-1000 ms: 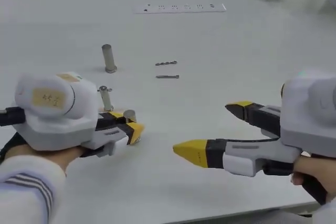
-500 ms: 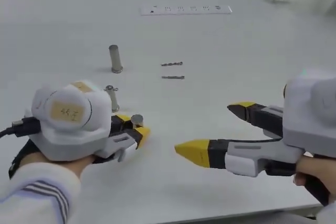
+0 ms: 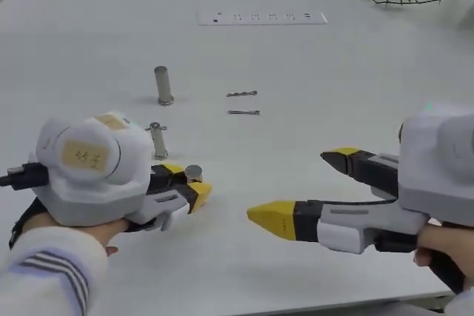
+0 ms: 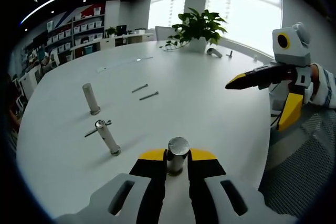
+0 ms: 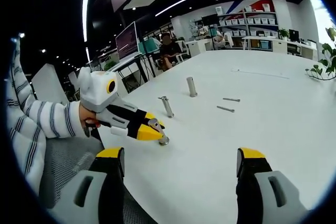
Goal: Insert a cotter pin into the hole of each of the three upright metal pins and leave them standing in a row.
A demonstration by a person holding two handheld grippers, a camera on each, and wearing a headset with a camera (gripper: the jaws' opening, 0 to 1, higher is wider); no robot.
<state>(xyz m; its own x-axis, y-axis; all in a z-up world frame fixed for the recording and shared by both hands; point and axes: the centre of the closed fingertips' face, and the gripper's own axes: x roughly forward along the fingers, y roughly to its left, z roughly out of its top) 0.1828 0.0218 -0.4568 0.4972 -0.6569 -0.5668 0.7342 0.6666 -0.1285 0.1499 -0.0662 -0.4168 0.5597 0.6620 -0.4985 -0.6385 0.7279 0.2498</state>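
Jaws of the left gripper [image 3: 191, 186] clamp the nearest metal pin [image 3: 193, 174], which stands just nearer than the cottered pin [image 3: 158, 140]. Right gripper [image 3: 304, 189], jaws wide, hangs well right of that cottered pin over bare worktop [image 3: 333, 72], close to the worktop's near edge.

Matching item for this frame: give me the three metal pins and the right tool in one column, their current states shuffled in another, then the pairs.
Things
1. far metal pin
2. middle metal pin
3. near metal pin
4. right tool

States
A. open, holding nothing
B. held upright between the jaws of the left tool
C. standing free, nothing through it
D. standing free, with a cotter pin through its top

Pairs: 1-C, 2-D, 3-B, 4-A
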